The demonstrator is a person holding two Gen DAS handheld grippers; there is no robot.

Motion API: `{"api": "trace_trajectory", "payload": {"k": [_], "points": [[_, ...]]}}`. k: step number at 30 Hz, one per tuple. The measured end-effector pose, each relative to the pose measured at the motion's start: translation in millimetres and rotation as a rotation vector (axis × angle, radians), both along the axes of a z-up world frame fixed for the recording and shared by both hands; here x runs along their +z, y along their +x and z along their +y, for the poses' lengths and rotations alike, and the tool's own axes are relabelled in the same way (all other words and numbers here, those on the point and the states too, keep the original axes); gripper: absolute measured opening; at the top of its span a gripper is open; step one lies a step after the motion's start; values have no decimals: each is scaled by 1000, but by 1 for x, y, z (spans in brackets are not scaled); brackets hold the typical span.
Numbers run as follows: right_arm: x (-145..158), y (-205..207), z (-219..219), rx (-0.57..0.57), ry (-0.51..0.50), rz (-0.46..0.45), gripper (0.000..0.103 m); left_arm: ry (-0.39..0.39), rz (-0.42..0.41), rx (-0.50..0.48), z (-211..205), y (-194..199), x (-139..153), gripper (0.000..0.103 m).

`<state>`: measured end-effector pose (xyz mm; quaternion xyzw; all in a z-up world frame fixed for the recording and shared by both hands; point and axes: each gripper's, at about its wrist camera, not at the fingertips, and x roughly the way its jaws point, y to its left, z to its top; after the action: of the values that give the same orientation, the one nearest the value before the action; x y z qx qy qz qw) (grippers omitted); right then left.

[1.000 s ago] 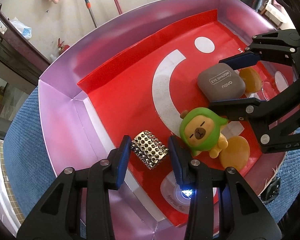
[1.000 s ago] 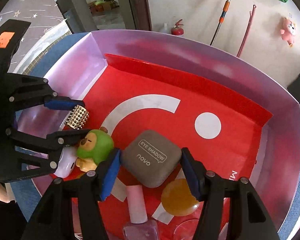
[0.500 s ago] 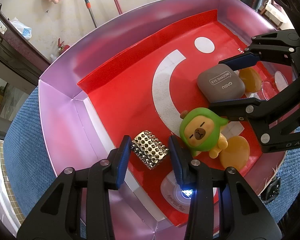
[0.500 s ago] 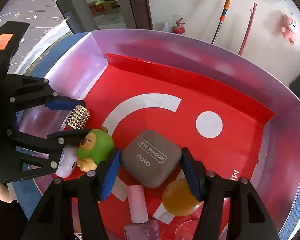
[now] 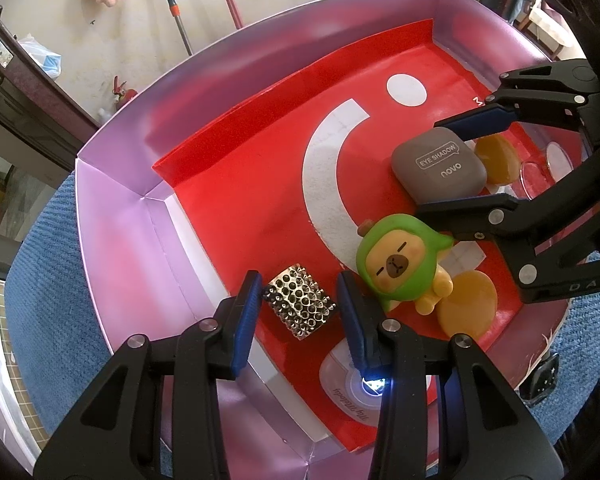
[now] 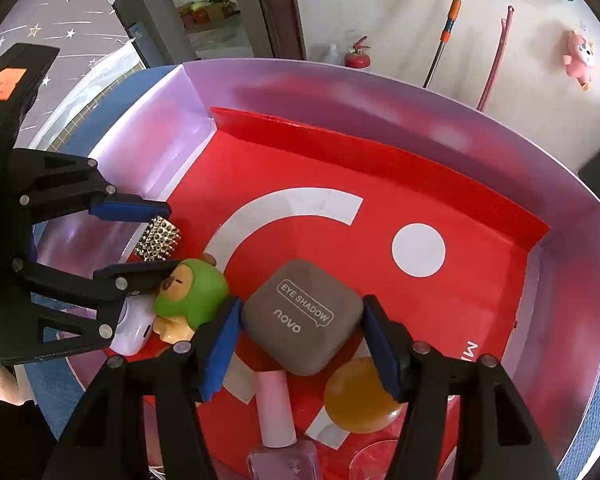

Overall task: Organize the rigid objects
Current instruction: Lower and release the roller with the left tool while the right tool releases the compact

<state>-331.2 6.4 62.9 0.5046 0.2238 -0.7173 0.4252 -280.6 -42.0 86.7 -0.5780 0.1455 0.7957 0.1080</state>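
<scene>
Both tongs down inside the red-floored box (image 5: pixel 112 216), each astride one item.

Left to right: left tongs (image 5: pixel 298 300) straddle the studded metal block (image 5: pixel 299 306), which lies on the box floor by the left wall; far pad touches its edge in the right wrist view, near pad's contact cannot be told. Green capybara figure (image 5: pixel 400 264) sits just beside them, over a white earbud case (image 6: pixel 134 330). Right tongs (image 6: pixel 300 334) bracket the grey eye-shadow case (image 6: pixel 302 316), pads against both sides, case on the floor. Amber discs (image 6: pixel 360 398), pink tube (image 6: pixel 274 410) and nail-polish bottle (image 6: pixel 284 460) lie nearest.
</scene>
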Motion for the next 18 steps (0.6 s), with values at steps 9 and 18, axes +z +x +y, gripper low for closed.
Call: {"api": "trace_trajectory", "payload": {"k": [9,18], "points": [[0,1,-1,1,0,-2,65,2,8,4,6,5,3,41],[1,3,0,-3,-5,3,65,-5,45,13,19,38,6,54]]}}
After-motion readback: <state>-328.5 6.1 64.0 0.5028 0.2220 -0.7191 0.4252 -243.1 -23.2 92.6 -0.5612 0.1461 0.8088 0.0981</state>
